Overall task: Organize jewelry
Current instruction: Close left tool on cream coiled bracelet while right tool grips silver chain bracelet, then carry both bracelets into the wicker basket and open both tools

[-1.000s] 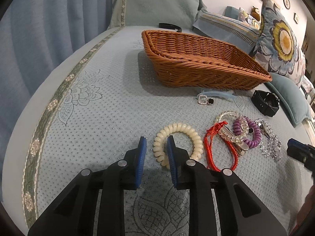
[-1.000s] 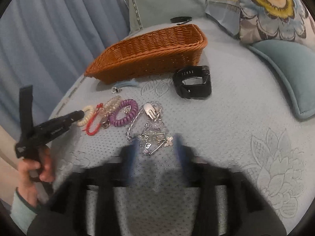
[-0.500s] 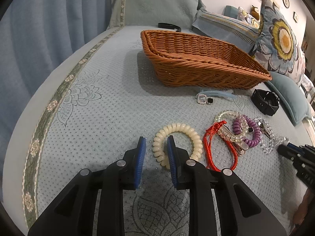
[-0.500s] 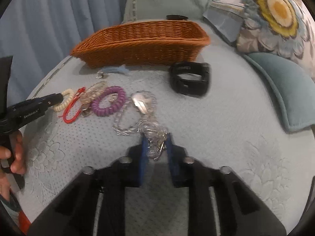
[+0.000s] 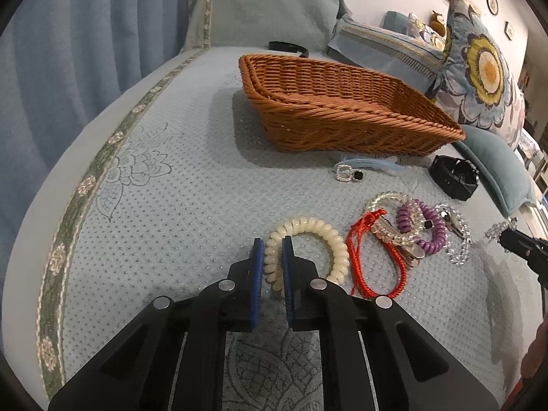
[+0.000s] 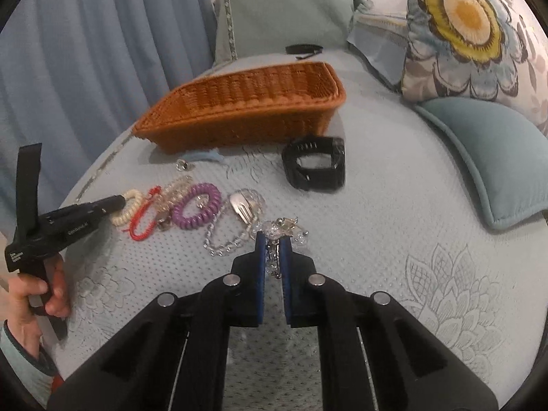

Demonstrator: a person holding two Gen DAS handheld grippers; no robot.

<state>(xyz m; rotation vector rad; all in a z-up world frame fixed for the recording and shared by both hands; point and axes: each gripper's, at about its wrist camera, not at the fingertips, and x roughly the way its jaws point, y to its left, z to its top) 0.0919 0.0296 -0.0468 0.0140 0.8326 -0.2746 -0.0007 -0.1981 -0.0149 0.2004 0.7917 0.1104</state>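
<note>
Left wrist view: the right gripper (image 5: 503,236) is cut off by the right edge; only its tip shows. The basket (image 5: 342,126) hides part of the blue strap (image 5: 373,164). Right wrist view: the basket interior is blurred; the hand (image 6: 41,294) and sleeve (image 6: 24,359) run off the left edge.

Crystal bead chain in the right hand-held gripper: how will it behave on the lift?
Probably floppy: the crystal bead chain trails in a loose loop on the bedspread from the right hand-held gripper, shut on one end. It may snag the silver hair clip, which lies against it. Smooth beads could slip between the pads.
</note>
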